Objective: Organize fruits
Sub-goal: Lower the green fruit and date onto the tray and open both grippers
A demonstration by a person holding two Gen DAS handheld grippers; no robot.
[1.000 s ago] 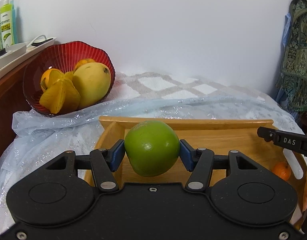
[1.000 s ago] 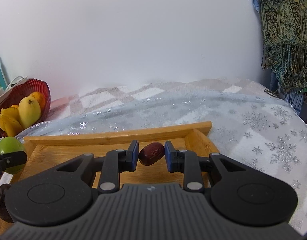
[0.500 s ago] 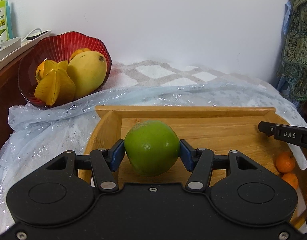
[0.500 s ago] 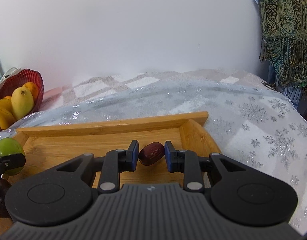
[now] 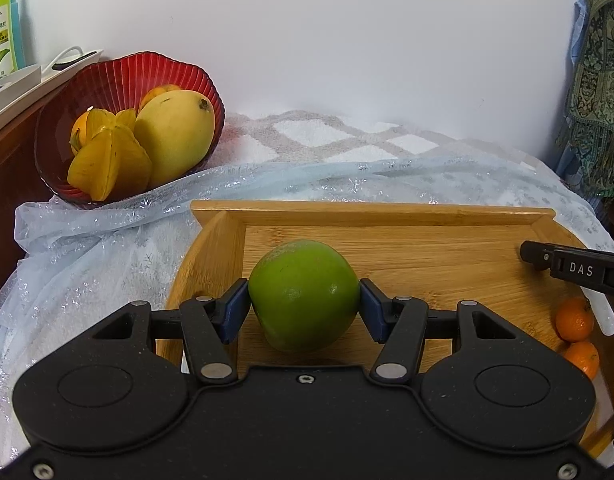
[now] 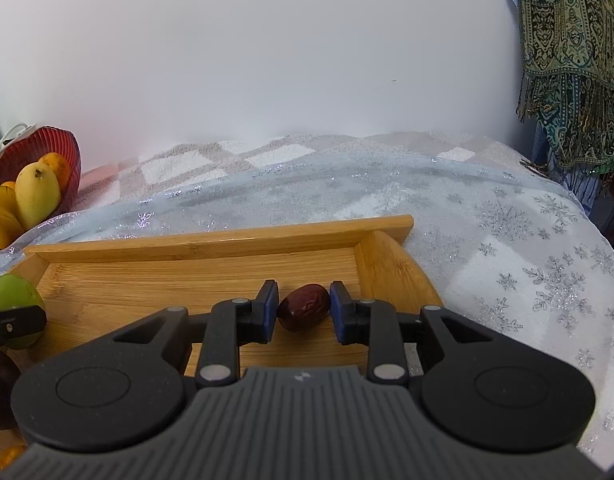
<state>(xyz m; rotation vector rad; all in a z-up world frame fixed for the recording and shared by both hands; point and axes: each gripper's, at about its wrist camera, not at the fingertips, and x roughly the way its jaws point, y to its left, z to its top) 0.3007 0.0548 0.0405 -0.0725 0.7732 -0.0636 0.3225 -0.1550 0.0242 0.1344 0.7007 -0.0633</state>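
Two grippers hang over a rectangular bamboo tray (image 5: 407, 248) with raised rims, set on a glittery snowflake-print cloth (image 6: 527, 248). The left gripper (image 5: 304, 304) clamps a smooth, round green fruit (image 5: 304, 295), probably a guava, between its blue pads above the tray's left half. The right gripper (image 6: 303, 307) pinches a wrinkled, oval red date (image 6: 304, 307) over the tray's right end. At ten o'clock in the left view, a ribbed red glass bowl (image 5: 119, 76) holds a yellow mango (image 5: 175, 134), a ridged starfruit (image 5: 107, 164) and an orange. Two small mandarins (image 5: 575, 318) lie at three o'clock, on the tray's right edge.
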